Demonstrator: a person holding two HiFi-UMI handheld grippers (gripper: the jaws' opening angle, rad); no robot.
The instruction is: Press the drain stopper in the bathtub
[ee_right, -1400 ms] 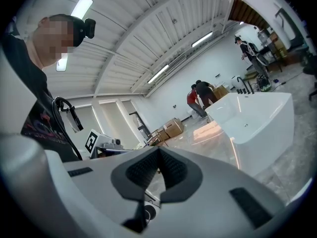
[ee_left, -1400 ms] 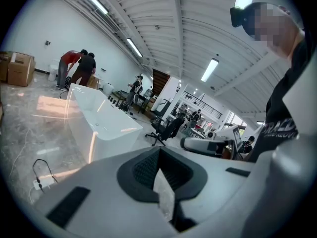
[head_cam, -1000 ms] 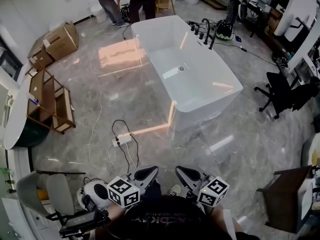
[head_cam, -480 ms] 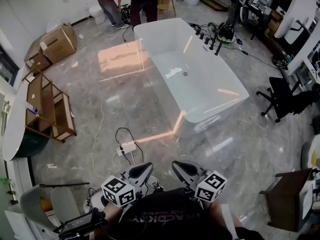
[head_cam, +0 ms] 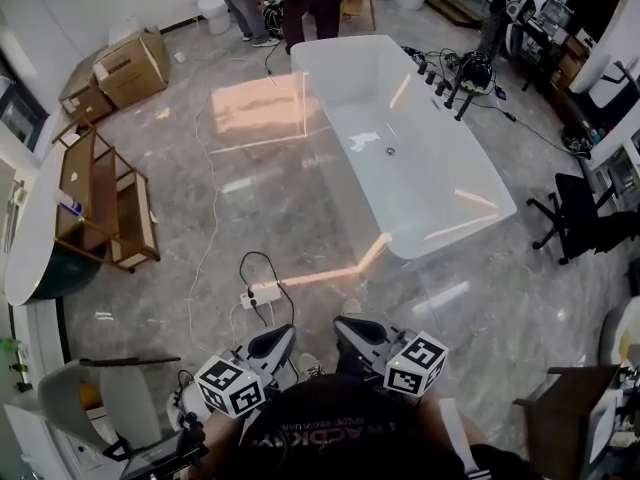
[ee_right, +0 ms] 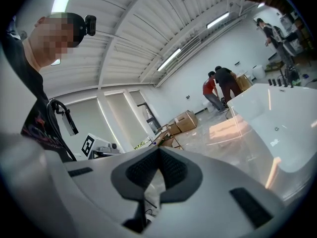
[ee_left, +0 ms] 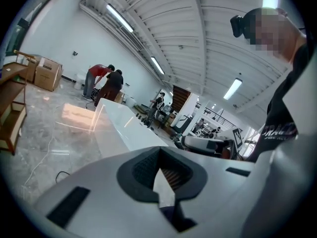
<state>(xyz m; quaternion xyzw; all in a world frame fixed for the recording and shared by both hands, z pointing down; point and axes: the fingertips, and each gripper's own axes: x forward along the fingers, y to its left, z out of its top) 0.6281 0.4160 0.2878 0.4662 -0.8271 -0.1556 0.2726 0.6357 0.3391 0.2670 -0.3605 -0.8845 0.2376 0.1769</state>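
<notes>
Head view: approach step, nothing pressed yet. L gripper [head_cam: 268,346] is low by my body, jaws closed tip to tip, empty. R gripper [head_cam: 352,330] near it, same: closed, holding nothing. Ahead-right, well apart, is the bathtub [head_cam: 452,230], w/ drain stopper [head_cam: 390,151] on its floor. Next, I reckon: walk up, reach over the rim, push down w/ closed tips.

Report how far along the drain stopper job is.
Done: nothing; the drain stopper sits untouched in the bathtub. In hand: the left gripper and right gripper are shut, empty, held near the person's body, well short of the tub. Left: walk up, reach in, press the stopper.
</notes>
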